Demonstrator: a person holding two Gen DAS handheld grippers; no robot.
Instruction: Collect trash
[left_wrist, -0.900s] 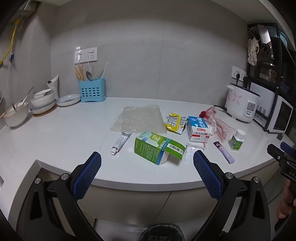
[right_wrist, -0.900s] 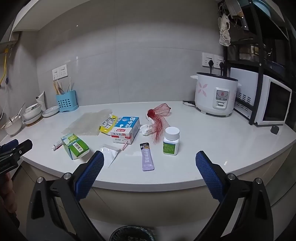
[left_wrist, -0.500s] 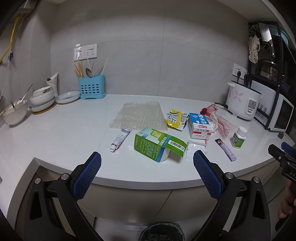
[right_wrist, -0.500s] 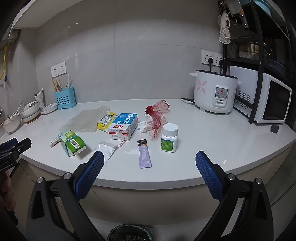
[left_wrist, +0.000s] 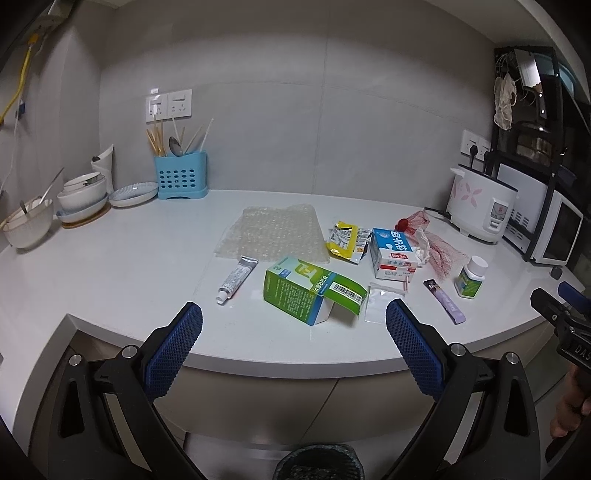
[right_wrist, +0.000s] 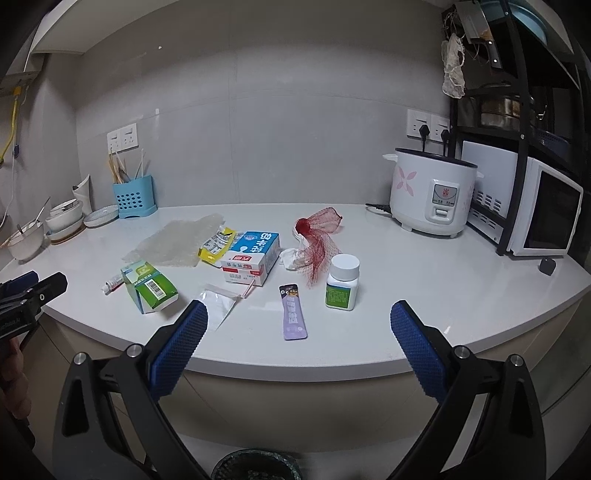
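Note:
Trash lies on the white counter (left_wrist: 110, 266): a green carton (left_wrist: 314, 293) (right_wrist: 149, 286), a tube (left_wrist: 236, 277), bubble wrap (left_wrist: 273, 232), a yellow wrapper (left_wrist: 347, 240), a blue-white milk box (left_wrist: 393, 253) (right_wrist: 253, 256), a clear bag (right_wrist: 219, 302), a purple sachet (right_wrist: 293, 312), red netting (right_wrist: 319, 240) and a white pill bottle (right_wrist: 342, 282). My left gripper (left_wrist: 291, 328) is open and empty in front of the counter edge, facing the green carton. My right gripper (right_wrist: 297, 328) is open and empty, facing the purple sachet. A dark bin (right_wrist: 255, 465) sits below.
A blue utensil holder (left_wrist: 181, 175), bowls (left_wrist: 81, 195) and a plate stand at the back left. A rice cooker (right_wrist: 430, 197) and a microwave (right_wrist: 543, 218) on a black rack stand at the right. The other gripper shows at each view's edge.
Both grippers have moved a little closer to the counter and slightly up; the trash looks larger. Nothing on the counter has moved.

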